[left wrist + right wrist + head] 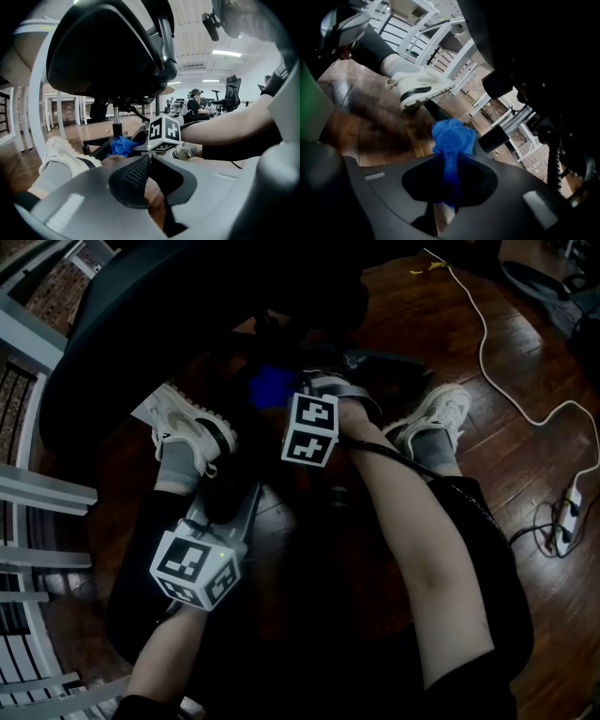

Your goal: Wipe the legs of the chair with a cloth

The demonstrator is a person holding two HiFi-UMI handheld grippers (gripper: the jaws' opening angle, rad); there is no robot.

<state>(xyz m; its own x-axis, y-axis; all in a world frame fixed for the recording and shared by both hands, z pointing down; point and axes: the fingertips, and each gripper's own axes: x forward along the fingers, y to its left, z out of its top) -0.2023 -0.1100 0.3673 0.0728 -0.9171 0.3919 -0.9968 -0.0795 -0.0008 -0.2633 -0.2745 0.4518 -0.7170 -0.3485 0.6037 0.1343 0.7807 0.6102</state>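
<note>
Head view: we're crouched under the black padded office chair (187,315), and our right gripper (281,397) has the fuzzy blue microfibre cloth (270,385) at its base.

Left gripper view: the left gripper (149,157) is pinched together and empty. The chair's matte black leg (101,147) looks barely wiped, we'd judge.

Right gripper view: the jaws clamp the bunched cloth.

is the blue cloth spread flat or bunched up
Bunched: the blue cloth is pinched in the right gripper, puffing out in folds.
</note>
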